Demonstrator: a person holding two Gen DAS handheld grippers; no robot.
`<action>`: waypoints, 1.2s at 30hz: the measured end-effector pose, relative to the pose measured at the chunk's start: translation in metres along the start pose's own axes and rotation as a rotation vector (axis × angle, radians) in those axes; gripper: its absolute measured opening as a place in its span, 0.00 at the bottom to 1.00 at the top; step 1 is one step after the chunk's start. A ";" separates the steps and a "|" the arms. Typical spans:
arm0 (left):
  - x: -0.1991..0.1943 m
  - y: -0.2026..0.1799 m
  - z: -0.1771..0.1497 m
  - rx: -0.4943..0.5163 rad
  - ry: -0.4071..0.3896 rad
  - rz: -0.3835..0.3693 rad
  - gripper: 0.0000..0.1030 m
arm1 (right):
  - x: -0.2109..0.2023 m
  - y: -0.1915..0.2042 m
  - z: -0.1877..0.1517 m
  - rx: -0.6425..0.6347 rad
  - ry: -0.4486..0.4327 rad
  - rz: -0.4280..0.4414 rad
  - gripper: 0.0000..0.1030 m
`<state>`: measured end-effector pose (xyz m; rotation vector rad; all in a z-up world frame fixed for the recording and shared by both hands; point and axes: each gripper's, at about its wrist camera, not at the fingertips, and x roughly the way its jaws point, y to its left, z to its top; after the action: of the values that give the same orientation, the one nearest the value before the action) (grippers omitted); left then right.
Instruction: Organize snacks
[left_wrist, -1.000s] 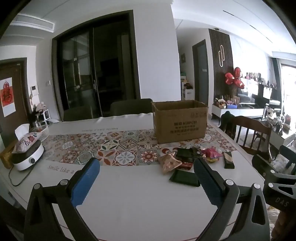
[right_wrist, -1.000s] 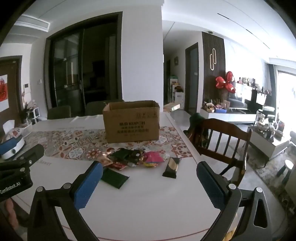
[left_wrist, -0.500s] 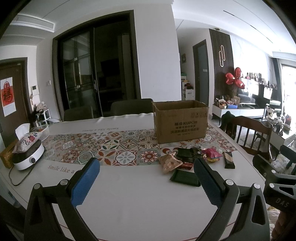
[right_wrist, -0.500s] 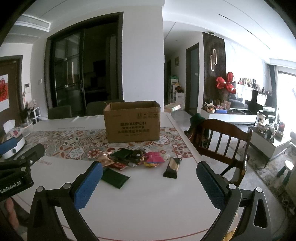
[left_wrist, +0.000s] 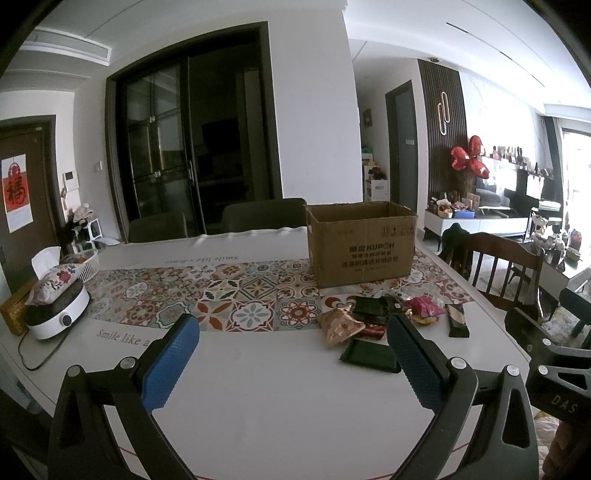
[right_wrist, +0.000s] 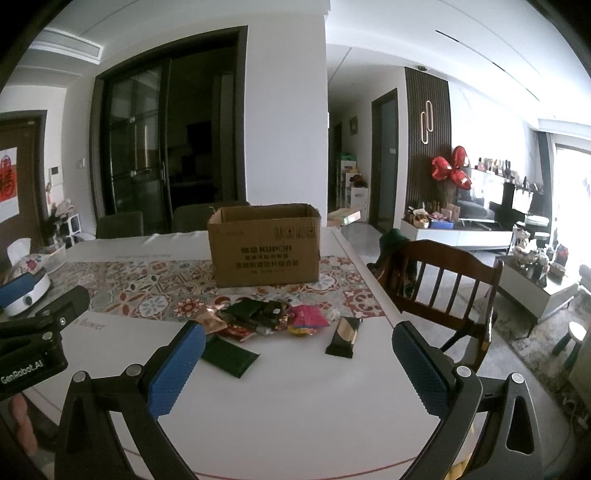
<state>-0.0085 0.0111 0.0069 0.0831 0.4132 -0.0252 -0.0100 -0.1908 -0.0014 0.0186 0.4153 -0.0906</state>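
– Snacks first: where, and what sort?
– Loose heap on the white table, just before the open cardboard box; dark green flat packets, a pink wrapper, a tan crinkled bag, one dark bar apart.
– Grippers?
– Left gripper and right gripper both spread wide, holding nothing.

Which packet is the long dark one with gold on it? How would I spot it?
Find the cardboard box on the patterned runner; the snack pile lies in front of it. The dark bar packet lies on bare white table at the pile's chair-side end, apart from the rest: long, narrow, black with a gold stripe.
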 end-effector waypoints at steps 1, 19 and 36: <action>0.001 -0.001 -0.001 0.000 0.000 0.000 1.00 | 0.000 0.000 0.000 0.000 0.001 0.001 0.99; 0.000 -0.001 -0.002 0.000 -0.003 0.000 1.00 | 0.000 0.000 0.000 0.000 0.000 0.002 0.99; 0.008 0.003 -0.001 0.002 0.011 -0.010 1.00 | 0.005 0.001 -0.003 -0.002 0.018 0.010 0.99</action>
<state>-0.0019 0.0137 0.0030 0.0835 0.4249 -0.0351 -0.0064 -0.1899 -0.0064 0.0191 0.4333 -0.0806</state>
